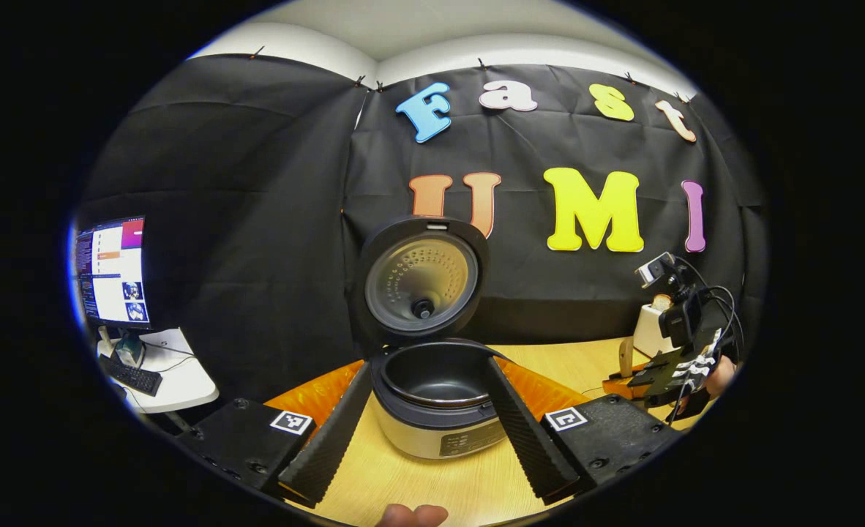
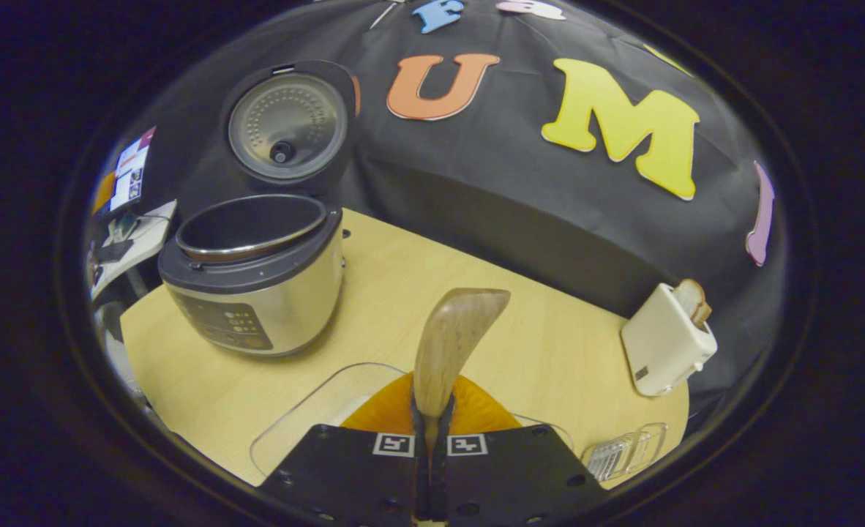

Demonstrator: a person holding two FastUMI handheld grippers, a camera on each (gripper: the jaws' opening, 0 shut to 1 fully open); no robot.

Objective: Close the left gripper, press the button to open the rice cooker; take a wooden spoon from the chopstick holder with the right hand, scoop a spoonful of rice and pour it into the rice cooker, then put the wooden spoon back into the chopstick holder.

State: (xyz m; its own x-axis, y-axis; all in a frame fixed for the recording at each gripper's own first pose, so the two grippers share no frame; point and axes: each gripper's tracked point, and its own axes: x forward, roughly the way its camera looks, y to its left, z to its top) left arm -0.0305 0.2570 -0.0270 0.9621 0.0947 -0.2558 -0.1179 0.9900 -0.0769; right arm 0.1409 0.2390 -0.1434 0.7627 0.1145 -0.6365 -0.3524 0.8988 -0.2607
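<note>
The right tongs (image 2: 432,439) are nearly shut, both fingers pinching the handle of a pale wooden spoon (image 2: 453,344), whose bowl rises up and away from the fingertips, tilted slightly right, over the light wood bench (image 2: 374,293). Directly under the tongs sits an orange heap in a clear plastic tray (image 2: 308,417); whether it touches the spoon cannot be told. The silver rice cooker with a dark rim (image 2: 257,285) stands on the bench, left of the spoon and beyond it, well apart from it, its round lid (image 2: 287,126) swung up and its dark inner pot bare. Its front panel carries small markings too fine to read. A white toaster (image 2: 665,344) with a slice of bread in it lies to the right of the cooker, near the bench's far edge.

The left tongs (image 1: 429,424) are spread wide, holding nothing; the cooker (image 1: 432,410) stands between the two fingers (image 1: 330,439) in that view, whether touching them cannot be told. Each tongs body bears a square black-and-white marker. Right of the cooker the other tongs (image 1: 678,366) are seen, held in a hand (image 1: 718,375). Left of the cooker a lit monitor (image 1: 110,271) and keyboard sit on a white side table (image 1: 176,380)
</note>
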